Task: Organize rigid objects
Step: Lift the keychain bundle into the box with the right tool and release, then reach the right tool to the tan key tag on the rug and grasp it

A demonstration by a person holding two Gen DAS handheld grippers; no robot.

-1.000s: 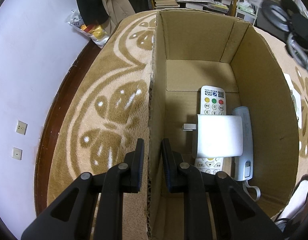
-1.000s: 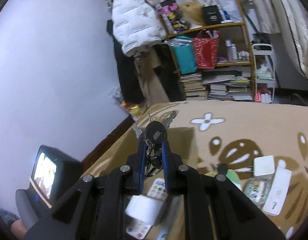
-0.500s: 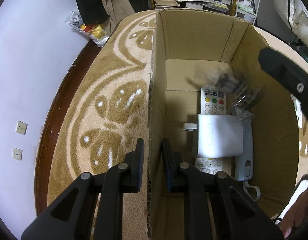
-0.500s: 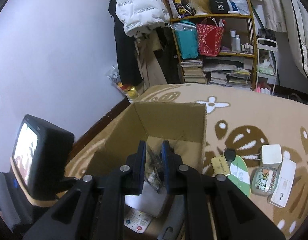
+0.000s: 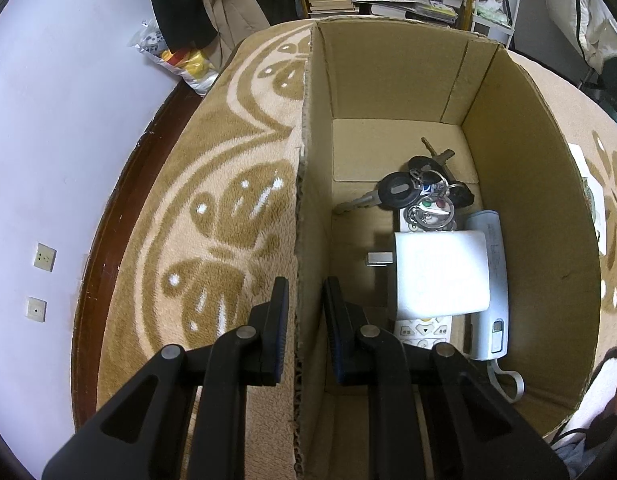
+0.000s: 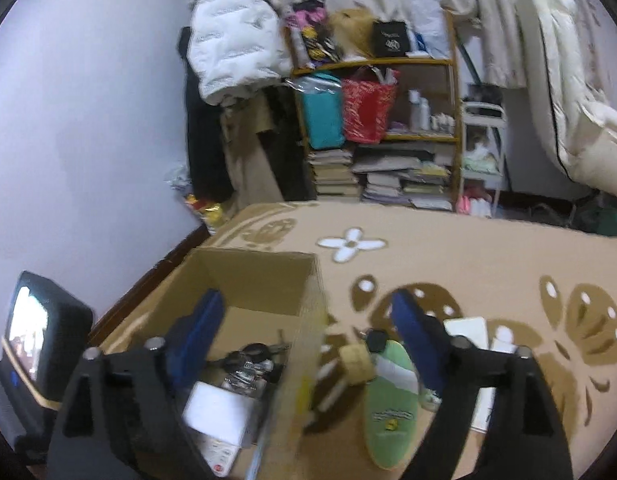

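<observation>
Keys (image 5: 418, 192): one bunch, lying inside cardboard box (image 5: 528, 184), on the remote (image 5: 424, 330), beside white adapter (image 5: 442, 272) and pale blue device (image 5: 490, 288). Right tool (image 6: 308, 316): jaws have just been opening, now wide, nothing between them. Left tool (image 5: 304, 300): pinched on the box's near wall, steadying it. Advice: retreat clear of the rim, then fetch the green item (image 6: 390, 404) on the patterned blanket (image 6: 468, 264).

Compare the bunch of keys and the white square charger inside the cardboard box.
The bunch of keys is dark, metallic and irregular, lying nearer the box's far wall; the white square charger is pale, smooth and blocky, nearer the camera. Both rest on the white remote inside the cardboard box.
</observation>
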